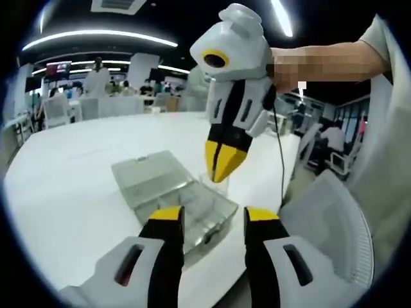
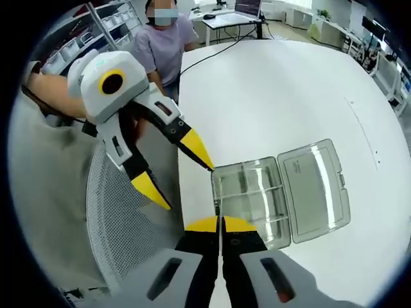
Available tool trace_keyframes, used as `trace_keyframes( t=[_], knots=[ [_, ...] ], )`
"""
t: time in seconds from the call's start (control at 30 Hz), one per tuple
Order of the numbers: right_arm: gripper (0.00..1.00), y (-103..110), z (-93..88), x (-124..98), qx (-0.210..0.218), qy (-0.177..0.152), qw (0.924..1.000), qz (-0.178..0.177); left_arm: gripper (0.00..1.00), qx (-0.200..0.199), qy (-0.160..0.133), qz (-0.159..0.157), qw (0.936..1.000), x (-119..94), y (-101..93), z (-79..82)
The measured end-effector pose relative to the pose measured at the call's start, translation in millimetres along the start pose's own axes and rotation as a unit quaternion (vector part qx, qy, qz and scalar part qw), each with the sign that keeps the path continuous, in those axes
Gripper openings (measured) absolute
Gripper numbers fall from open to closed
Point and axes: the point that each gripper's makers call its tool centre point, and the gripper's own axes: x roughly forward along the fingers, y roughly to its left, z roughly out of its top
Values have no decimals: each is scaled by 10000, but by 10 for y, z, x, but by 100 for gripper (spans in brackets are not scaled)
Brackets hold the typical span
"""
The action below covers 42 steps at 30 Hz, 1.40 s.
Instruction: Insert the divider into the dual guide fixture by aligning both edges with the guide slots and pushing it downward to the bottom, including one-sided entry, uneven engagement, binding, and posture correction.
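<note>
Yellow-tipped left tongs [image 1: 213,221] stand spread just short of the clear organiser box [image 1: 174,192] on the white worktop [image 1: 70,192].
From the left gripper view, the right tongs [image 1: 221,168] hang pressed together over the box's far edge, pinching a clear divider [image 1: 215,183] as far as I can tell. From the right gripper view, a thin dark edge runs between the closed tips towards the lidded compartments [image 2: 250,199]; enter one slot first and it may cock and bind.

The fixture [image 2: 257,202], a clear plastic box with inner compartments, is lying open on the white table [image 2: 289,96], near its edge. Its lid [image 2: 314,186] is lying flat beside it. A thin clear divider [image 1: 215,183] is standing upright over the box.
</note>
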Motion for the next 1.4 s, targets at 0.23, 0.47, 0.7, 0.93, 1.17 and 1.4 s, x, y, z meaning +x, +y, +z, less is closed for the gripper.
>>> trace_keyframes(
  t=[0.23,0.47,0.7,0.93,1.17,1.4],
  knots=[
    [0,-100,-14,61,-354,101,9992,-184,44,-101,-32,88,9999,-78,-23,46],
    [0,-202,-4,109,-617,189,9974,-307,49,-120,19,162,9998,-118,-12,40],
    [0,-265,8,160,-839,239,9954,-385,56,-147,264,423,9986,-158,72,-60],
    [0,-275,3,234,-980,304,9941,-355,62,-217,272,541,9979,-158,126,-75],
    [0,-285,1,284,-1117,339,9925,-357,63,-261,270,560,9977,-161,136,-84],
    [0,-332,-2,331,-1142,349,9922,-354,63,-243,288,549,9978,-155,123,-86]
  ],
)
